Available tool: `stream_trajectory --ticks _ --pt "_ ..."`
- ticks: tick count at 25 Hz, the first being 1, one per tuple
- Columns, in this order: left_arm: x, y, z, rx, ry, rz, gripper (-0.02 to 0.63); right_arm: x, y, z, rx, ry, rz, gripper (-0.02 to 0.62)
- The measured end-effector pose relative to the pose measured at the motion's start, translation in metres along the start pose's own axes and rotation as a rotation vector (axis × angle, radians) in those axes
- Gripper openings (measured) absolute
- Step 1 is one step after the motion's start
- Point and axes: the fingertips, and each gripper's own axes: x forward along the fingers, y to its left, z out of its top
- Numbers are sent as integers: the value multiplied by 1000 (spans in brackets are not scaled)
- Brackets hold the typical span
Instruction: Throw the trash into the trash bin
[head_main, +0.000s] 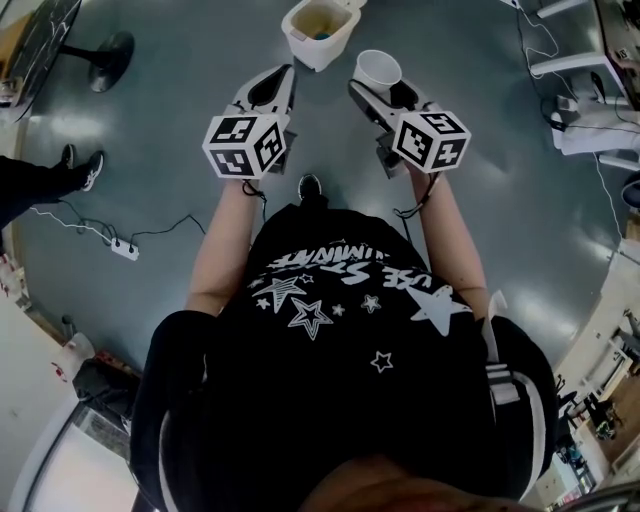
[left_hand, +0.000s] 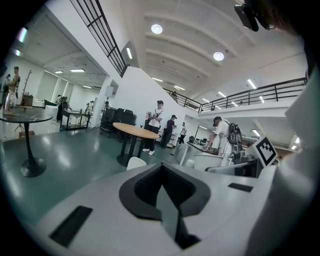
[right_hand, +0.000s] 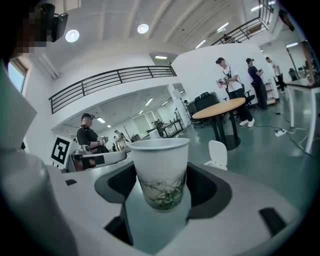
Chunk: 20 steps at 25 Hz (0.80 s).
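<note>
Right tool (right_hand: 162, 197) clamps one paper cup (right_hand: 160, 162); left tool (left_hand: 162, 172) pinched together, empty; one trash bin (head_main: 308, 52) just ahead.

White lettering runs across the person's black shirt (head_main: 330, 275), above printed stars. Only "USE ST" can be made out; the rest is creased and unreadable.

Looks like a big open work hall: shiny grey floor (head_main: 180, 90), round table (left_hand: 134, 131), upstairs walkway rail (right_hand: 110, 80), power strip (head_main: 124, 249).
</note>
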Motion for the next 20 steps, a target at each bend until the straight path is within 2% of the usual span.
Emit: stream_trajectory --ticks 7,16,20 --pt "14 54 13 -11 0 -29 11 59 8 9 7 2 -25 319" --pt "26 59 11 6 23 -44 11 63 0 -3 30 32 -37 319" --pt "43 50 11 18 37 -35 11 64 -19 6 34 30 -19 319"
